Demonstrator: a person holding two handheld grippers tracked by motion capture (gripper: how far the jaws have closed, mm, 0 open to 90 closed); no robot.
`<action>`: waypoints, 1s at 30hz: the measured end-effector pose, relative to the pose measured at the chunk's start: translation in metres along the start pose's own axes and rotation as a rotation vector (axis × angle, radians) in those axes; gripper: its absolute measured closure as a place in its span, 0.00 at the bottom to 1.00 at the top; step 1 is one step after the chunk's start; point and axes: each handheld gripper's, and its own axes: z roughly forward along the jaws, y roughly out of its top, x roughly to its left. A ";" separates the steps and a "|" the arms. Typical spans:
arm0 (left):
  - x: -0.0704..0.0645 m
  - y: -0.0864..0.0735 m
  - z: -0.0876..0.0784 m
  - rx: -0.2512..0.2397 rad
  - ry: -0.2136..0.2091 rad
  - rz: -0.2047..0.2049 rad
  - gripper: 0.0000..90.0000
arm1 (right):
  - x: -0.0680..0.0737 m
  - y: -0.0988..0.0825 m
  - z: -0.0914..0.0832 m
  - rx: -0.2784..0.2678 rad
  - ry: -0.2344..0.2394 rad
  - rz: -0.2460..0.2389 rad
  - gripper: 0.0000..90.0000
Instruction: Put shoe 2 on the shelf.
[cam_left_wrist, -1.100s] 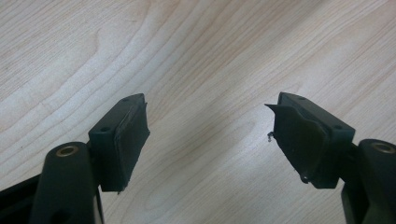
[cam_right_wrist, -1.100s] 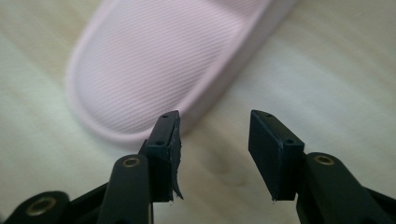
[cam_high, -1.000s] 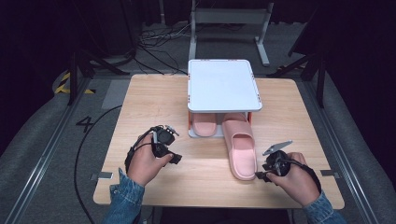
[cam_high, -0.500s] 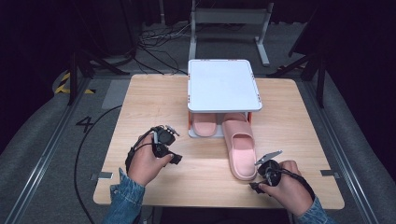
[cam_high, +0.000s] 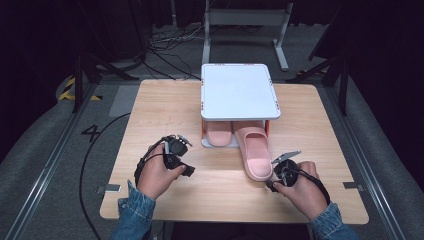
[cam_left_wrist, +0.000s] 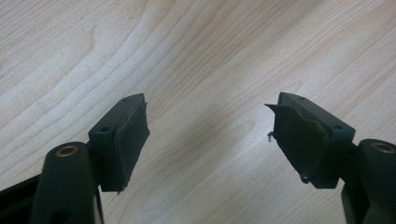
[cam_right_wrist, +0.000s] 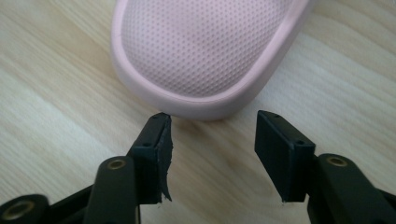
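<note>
Apparently the job is to stow a pair of pink slippers under the small white rack (cam_high: 239, 91) on the wooden surface (cam_high: 160, 110), and it looks about half done. One slipper (cam_high: 218, 134) already sits tucked beneath the rack's white top; the other slipper (cam_high: 255, 152) has its toe under the rack and its heel sticking out toward the person. The right claw (cam_right_wrist: 212, 154) hangs just behind that rounded heel, jaws spread wide and gripping nothing, so the push or grasp is not yet made. The left claw (cam_left_wrist: 208, 135) is also wide and empty over bare wood. The near slipper is soft-looking pink foam with a finely dotted footbed and a raised rim.
</note>
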 end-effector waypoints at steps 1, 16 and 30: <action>0.000 -0.001 0.000 -0.001 -0.003 -0.001 0.30 | 0.000 0.002 0.001 -0.004 0.001 0.003 0.55; 0.005 -0.008 -0.001 0.002 -0.003 -0.023 0.30 | -0.015 0.050 0.021 -0.041 -0.011 0.033 0.68; 0.008 -0.011 -0.001 0.003 -0.002 -0.034 0.30 | -0.021 0.084 0.042 -0.096 -0.053 0.018 0.90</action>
